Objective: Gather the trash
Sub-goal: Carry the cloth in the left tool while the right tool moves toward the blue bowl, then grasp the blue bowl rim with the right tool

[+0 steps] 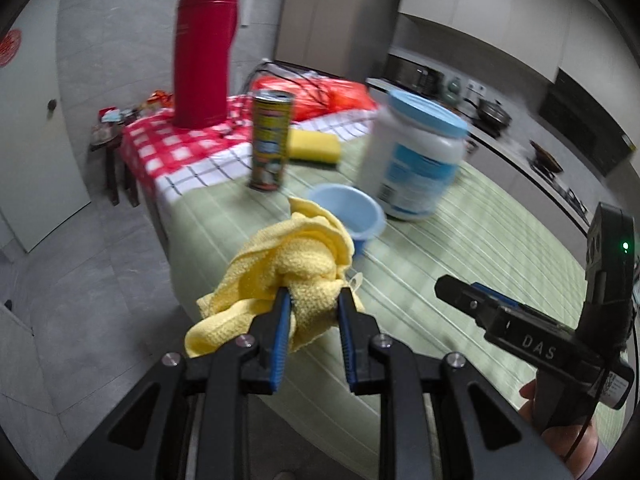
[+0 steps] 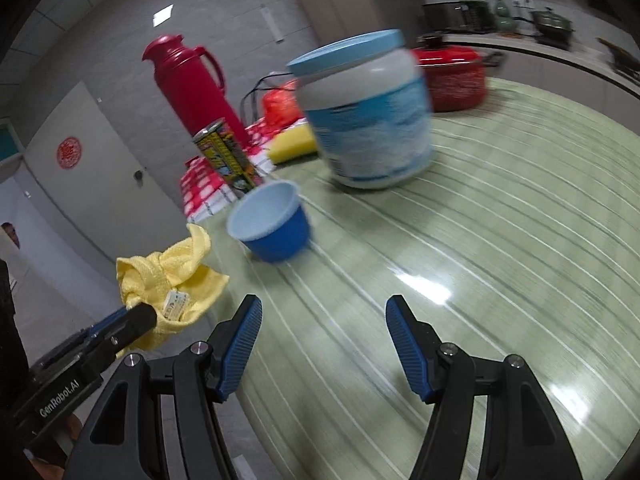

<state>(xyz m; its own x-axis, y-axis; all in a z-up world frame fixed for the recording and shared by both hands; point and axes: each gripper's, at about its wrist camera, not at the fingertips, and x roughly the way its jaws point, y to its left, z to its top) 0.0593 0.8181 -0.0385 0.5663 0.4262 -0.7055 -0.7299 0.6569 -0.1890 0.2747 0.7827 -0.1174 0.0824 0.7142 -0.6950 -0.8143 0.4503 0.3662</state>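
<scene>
Left tool pinching a crumpled yellow cloth between its blue pads, bunched right at the fingertips and spilling out to the left, hanging just past the near corner of the table with floor under part of it. Same cloth visible from the right wrist too, gripped in the left tool off to the lower left, small white tag showing. Right tool spread wide, nothing between the pads, hovering over the green striped tablecloth, well apart from the cloth. Just beyond the cloth, a small blue cup sitting upright on the table, open end up. Behind that, a big white jar with a light blue lid, blurry. Left of the jar, a tall printed can, and a yellow sponge just behind it. Red thermos standing further back on the red checked part of the tablecloth, with an orange plastic bag near it. Red pot behind the jar in the right wrist view.
</scene>
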